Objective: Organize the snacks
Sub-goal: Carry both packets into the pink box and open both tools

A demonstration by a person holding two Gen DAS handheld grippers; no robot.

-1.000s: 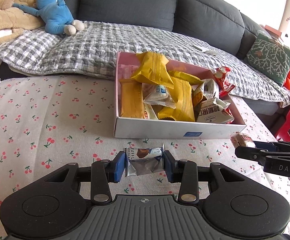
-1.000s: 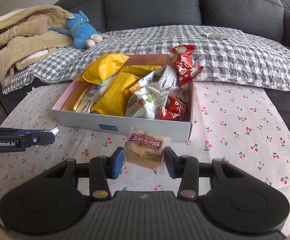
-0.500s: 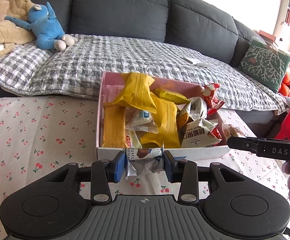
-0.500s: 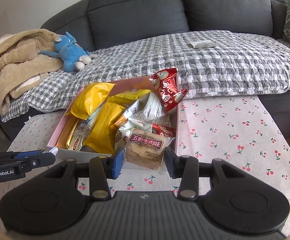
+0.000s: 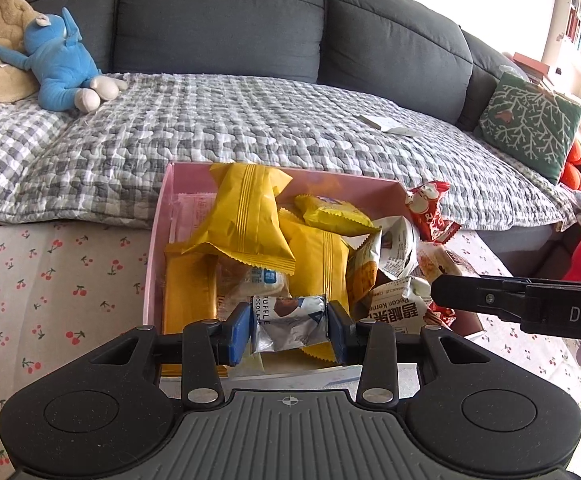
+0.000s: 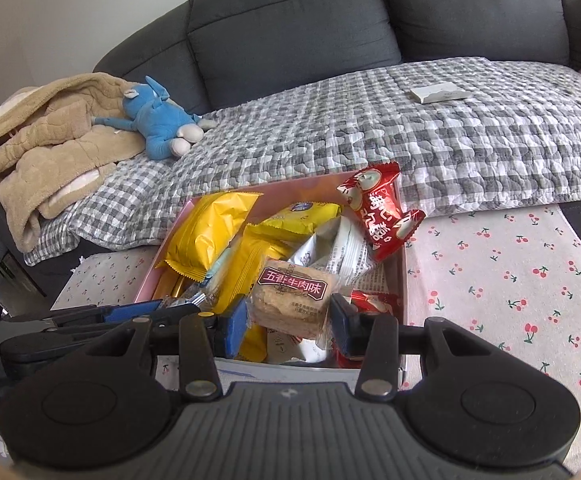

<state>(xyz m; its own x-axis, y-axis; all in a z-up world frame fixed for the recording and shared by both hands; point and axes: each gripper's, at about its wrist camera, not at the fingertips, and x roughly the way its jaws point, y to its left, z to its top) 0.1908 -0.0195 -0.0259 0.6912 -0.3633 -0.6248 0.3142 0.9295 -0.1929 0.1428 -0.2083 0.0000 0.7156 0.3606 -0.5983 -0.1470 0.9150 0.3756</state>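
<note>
The right gripper (image 6: 288, 322) clamps a clear-wrapped biscuit pack (image 6: 292, 300) above the near end of a pink-lined box (image 6: 402, 304) crammed with yellow and red snack bags, the left gripper (image 6: 162, 308) reaching in alongside, on a cherry-print tablecloth (image 6: 510, 280) before a grey sofa (image 6: 290, 32).

Tabletop (image 6: 530, 280): covered in a white cloth printed with small red cherries, set against a grey sofa. Bearing directly: one open snack box (image 5: 152, 264), pink inside and white outside, piled with yellow, white and red packets. The cloth around the box lies bare in both views.
</note>
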